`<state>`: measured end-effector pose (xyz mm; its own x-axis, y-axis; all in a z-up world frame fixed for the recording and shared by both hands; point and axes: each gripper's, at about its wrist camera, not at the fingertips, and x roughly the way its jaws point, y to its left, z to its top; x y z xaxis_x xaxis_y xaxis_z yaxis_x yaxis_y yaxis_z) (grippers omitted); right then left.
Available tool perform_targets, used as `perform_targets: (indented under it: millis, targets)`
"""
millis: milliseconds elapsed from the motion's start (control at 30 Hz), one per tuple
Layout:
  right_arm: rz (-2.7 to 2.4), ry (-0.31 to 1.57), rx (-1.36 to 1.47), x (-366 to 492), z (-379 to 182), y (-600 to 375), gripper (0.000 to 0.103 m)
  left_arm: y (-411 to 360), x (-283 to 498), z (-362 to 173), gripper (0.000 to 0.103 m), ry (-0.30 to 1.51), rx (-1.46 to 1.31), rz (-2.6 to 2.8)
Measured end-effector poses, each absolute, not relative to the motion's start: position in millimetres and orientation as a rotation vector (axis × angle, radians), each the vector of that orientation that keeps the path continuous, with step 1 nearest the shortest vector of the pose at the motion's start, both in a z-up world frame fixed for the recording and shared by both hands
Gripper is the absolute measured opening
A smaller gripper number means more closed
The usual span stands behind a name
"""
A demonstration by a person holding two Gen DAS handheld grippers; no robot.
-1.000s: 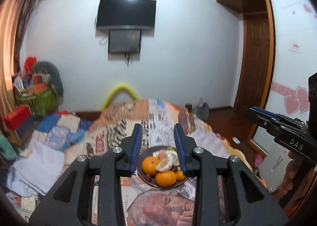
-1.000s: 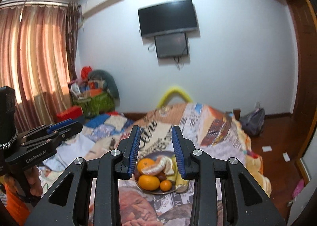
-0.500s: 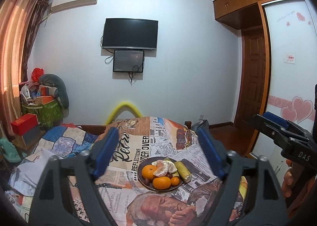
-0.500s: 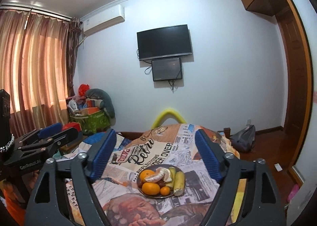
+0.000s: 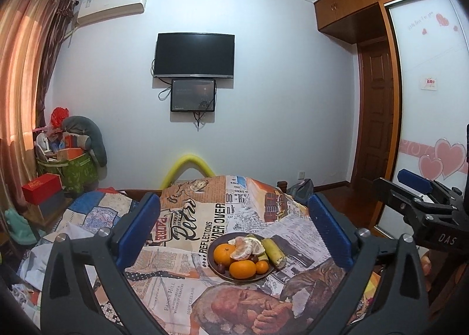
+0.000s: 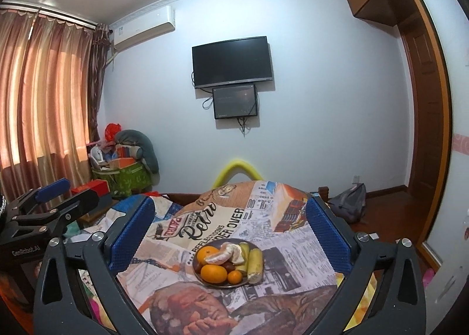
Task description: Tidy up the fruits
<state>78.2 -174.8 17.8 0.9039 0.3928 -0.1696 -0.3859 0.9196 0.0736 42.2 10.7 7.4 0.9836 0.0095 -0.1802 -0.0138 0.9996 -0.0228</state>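
Orange fruit [image 5: 224,253] on dark plate [image 5: 213,266]; newspaper-print cloth [image 5: 205,217].

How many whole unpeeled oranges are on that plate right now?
3. One at the back left, a big one at the front, and a small one right of it, all on the plate. The peeled orange may hide more.
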Motion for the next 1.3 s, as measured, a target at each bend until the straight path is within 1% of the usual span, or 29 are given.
perform_targets:
  millis: [1300]
  targets:
    - [0.393, 0.180, 0.028, 72.5, 22.9, -173.1, 0.103, 6.9, 41.4, 7.4, 0.103, 0.183, -0.035, 0.003]
